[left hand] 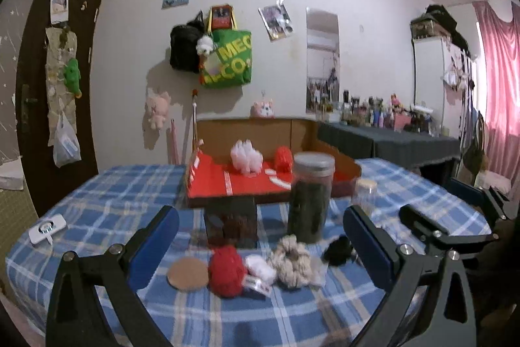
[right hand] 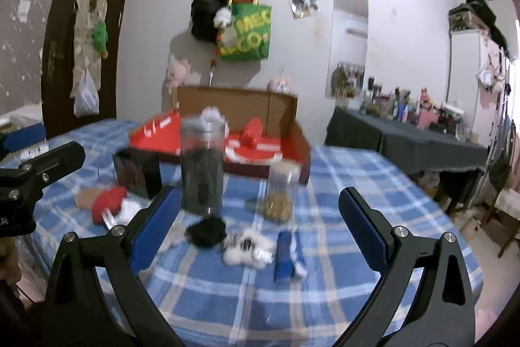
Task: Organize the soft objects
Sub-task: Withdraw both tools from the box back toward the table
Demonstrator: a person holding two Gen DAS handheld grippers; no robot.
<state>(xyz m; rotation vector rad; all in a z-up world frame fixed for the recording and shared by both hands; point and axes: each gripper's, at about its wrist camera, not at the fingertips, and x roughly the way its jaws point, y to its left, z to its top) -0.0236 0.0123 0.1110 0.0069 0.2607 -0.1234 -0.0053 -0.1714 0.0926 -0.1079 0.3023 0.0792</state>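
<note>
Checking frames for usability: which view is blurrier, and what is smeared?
Right wrist view: motion blur smears the dark jar and white fluffy item. Left wrist view: sharper, red pom-pom fairly crisp, dark jar slightly soft. Both show fisheye bending.

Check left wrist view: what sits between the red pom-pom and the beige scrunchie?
A small white fluffy piece with a label, lying between red pom-pom and beige scrunchie, seen in the left wrist view.

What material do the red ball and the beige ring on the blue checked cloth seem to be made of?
Red ball: probably yarn or plush; matte, fuzzy surface. Beige ring: likely thick knitted yarn or gathered fabric, like a scrunchie; its edge looks puffy and ruffled. Blur hides finer detail.
</note>
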